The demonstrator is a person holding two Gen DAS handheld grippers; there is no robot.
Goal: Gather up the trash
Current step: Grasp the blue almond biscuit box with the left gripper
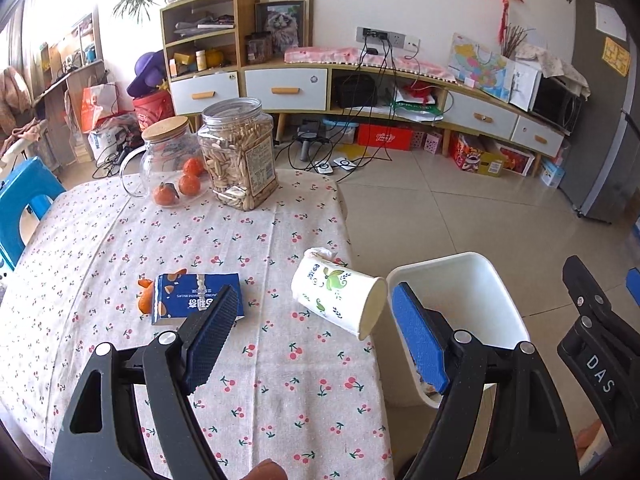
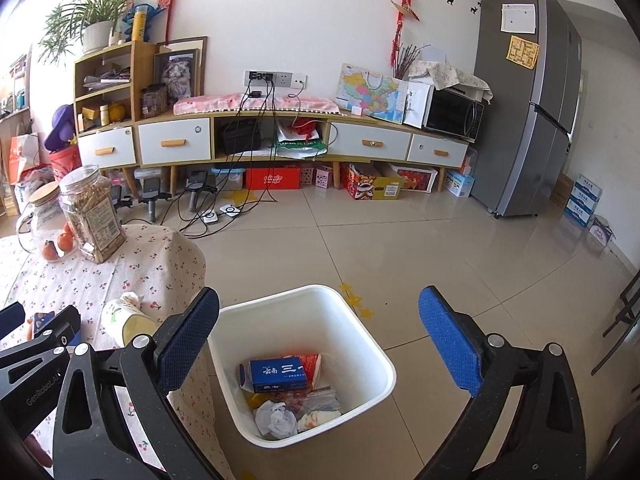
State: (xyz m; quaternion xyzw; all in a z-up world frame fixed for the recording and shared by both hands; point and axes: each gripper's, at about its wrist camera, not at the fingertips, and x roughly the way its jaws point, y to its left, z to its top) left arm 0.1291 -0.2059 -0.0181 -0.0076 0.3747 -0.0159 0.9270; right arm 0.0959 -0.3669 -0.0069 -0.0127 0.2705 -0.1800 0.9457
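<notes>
On the desk (image 1: 280,380), a paper cup (image 1: 338,296) lies on its side near the right edge, with a flat snack box (image 1: 192,294) to its left and peel scraps (image 1: 145,298) touching the box's left end. At the far end stand a lidded glass jar (image 1: 170,160) holding tangerines and, just right of it, a plastic jar (image 1: 240,152). A bin (image 2: 304,360) stands on the floor just right of the desk, holding a carton (image 2: 278,374) and crumpled paper (image 2: 276,418).
</notes>
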